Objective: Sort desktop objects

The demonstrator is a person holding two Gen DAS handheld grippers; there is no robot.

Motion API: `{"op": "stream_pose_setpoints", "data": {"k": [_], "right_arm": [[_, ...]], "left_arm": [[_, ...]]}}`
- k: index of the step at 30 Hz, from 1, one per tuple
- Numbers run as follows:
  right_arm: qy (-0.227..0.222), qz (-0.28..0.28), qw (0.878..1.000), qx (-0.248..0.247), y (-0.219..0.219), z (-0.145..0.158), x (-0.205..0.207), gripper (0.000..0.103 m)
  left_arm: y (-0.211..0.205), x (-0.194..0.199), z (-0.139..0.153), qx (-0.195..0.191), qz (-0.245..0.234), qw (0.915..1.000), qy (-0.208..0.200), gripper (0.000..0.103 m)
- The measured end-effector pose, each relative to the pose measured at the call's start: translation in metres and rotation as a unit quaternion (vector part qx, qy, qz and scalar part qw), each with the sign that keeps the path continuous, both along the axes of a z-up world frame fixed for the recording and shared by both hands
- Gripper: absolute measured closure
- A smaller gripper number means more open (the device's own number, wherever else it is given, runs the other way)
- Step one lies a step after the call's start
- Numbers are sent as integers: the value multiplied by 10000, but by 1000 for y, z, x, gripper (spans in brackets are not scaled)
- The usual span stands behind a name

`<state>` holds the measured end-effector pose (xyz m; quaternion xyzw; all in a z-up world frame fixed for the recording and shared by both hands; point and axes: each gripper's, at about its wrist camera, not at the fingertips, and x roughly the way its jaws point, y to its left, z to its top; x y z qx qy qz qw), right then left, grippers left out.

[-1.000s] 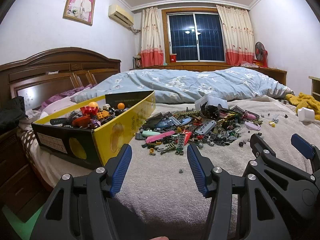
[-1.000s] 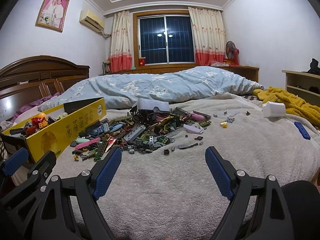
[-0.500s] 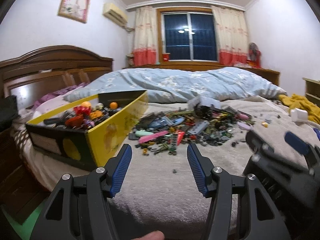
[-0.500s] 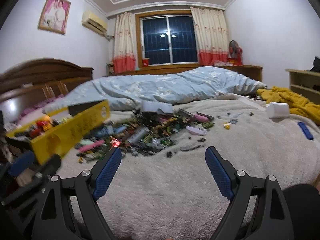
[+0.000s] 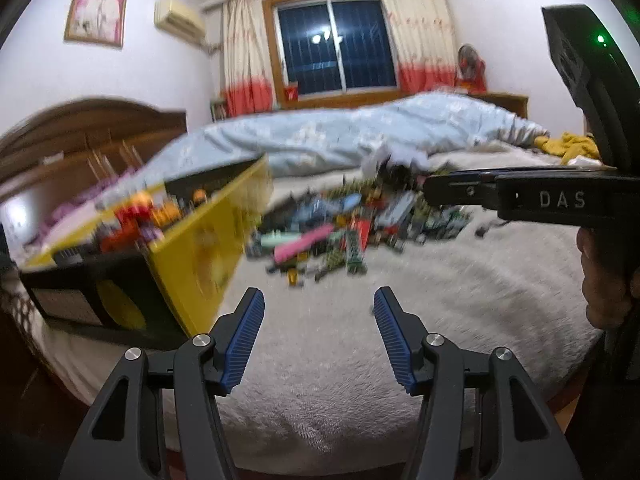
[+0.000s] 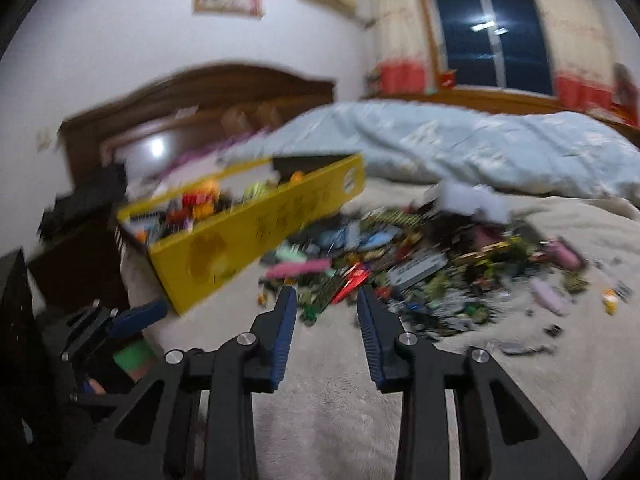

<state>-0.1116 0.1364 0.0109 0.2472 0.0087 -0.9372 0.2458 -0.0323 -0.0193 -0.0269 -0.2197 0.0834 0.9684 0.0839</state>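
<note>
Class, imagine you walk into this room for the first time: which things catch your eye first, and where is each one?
First comes the heap of small colourful toy parts spread on the grey blanket in the middle of the bed. To its left sits the open yellow box, already holding some pieces. Nearest the camera, the right claw points at the heap's near edge, its jaws closing with nothing between them.

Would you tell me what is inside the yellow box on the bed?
The yellow box holds a jumble of small toy pieces, mostly red, orange and dark. Blur hides their exact shapes, and the box's near wall covers whatever lies deeper down.
</note>
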Motion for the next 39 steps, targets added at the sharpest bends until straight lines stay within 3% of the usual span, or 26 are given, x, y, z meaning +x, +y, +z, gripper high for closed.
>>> {"op": "stream_pose_setpoints", "data": {"k": [4,12,18,20,26,29,31,35,37,39], "right_arm": [[-688,607,9958,-30,-17,-30,-33,72],[-946,855,9911,396,-33,-51,-67,72],[-858,1318,9812,1121,-57,-60,-57,72],[-921,1243,9789,1338,-63,-65,-58,72],[-1203,907,9815,1182,-59,-69,-70,72],[-1083,847,9822,1279,-62,-70,-66,73],[-1069,822,9826,1277,-63,-70,-65,74],[-1104,726,9844,1166,-59,-70,-66,88],[-1160,656,9857,1035,-58,-70,-70,94],[-1202,590,9863,962,-58,-70,-72,94]], "left_arm": [[3,-19,-17,131,-298,9988,-361,50],[21,-43,-36,129,-669,9932,-949,50],[17,-45,-41,209,-641,9928,-986,50],[19,-46,-44,228,-617,9933,-951,49],[27,-49,-42,10,-337,9956,-876,49],[25,-53,-41,301,-64,9949,-963,55],[26,-55,-41,260,72,9950,-963,62],[30,-53,-40,341,133,9947,-966,76],[34,-53,-40,368,143,9943,-989,90],[41,-51,-39,197,210,9950,-952,94]]}}
